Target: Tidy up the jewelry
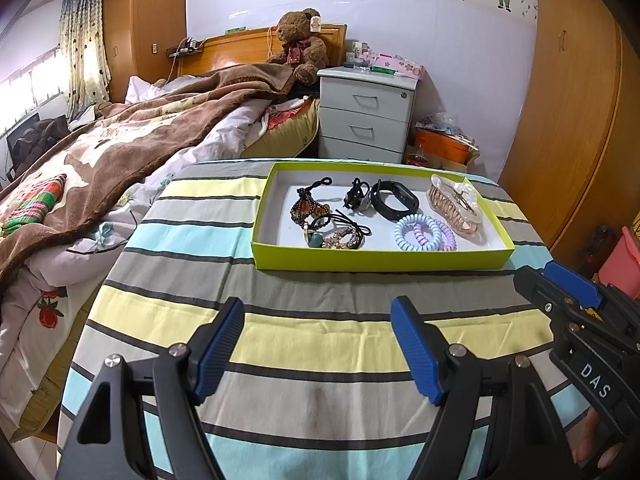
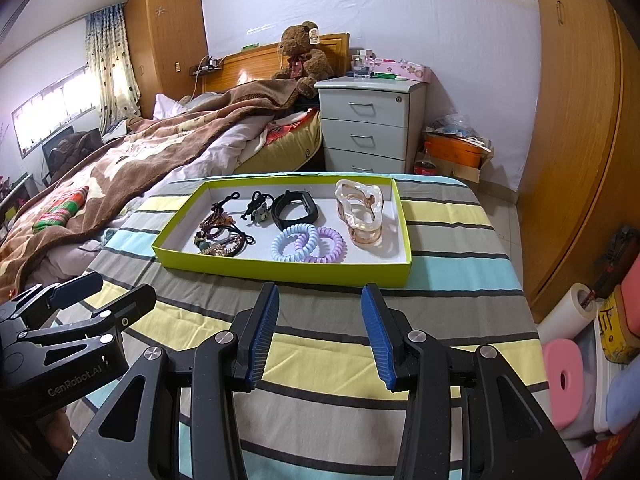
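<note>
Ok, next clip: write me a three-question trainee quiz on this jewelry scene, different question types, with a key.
1. True or false: the left gripper holds a hair tie.
2. Which item lies at the right end of the green tray?
A. black wristband
B. clear hair claw
C. spiral hair ties
3. Fill in: both grippers hover over the ____ cloth, in front of the tray.

Key:
1. False; its jaws stand open and empty, as do those of the right gripper.
2. B
3. striped
</note>
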A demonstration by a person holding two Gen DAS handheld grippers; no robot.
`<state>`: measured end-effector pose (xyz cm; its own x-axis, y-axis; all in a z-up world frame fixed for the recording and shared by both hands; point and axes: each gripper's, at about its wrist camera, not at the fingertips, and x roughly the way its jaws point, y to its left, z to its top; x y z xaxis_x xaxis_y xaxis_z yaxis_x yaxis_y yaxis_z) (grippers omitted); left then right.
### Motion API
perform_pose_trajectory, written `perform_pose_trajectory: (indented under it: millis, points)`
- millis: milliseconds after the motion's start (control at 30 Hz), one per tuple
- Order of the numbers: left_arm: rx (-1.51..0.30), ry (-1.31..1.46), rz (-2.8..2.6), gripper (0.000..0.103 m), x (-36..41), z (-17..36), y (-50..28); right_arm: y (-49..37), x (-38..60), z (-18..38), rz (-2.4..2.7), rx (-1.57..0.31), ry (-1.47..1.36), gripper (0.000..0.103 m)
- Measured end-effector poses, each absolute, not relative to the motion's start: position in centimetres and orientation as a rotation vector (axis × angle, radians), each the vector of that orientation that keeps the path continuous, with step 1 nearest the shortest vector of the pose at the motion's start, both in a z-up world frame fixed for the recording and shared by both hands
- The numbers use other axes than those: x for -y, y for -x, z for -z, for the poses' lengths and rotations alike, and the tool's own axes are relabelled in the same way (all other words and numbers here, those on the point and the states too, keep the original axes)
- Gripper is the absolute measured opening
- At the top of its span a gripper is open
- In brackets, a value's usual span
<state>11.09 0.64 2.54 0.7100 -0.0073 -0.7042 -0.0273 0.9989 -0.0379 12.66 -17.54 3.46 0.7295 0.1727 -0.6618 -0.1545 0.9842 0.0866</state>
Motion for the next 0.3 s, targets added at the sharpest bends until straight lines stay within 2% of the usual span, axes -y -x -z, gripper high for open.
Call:
perform_pose_trajectory:
  millis: [300]
  points:
    - [-0.785,0.046,-0.015,0.077,-0.74,-2.32,-11.13,-12.68,17.55,-3.46,-0.181,-0.73,-0.027,0.044]
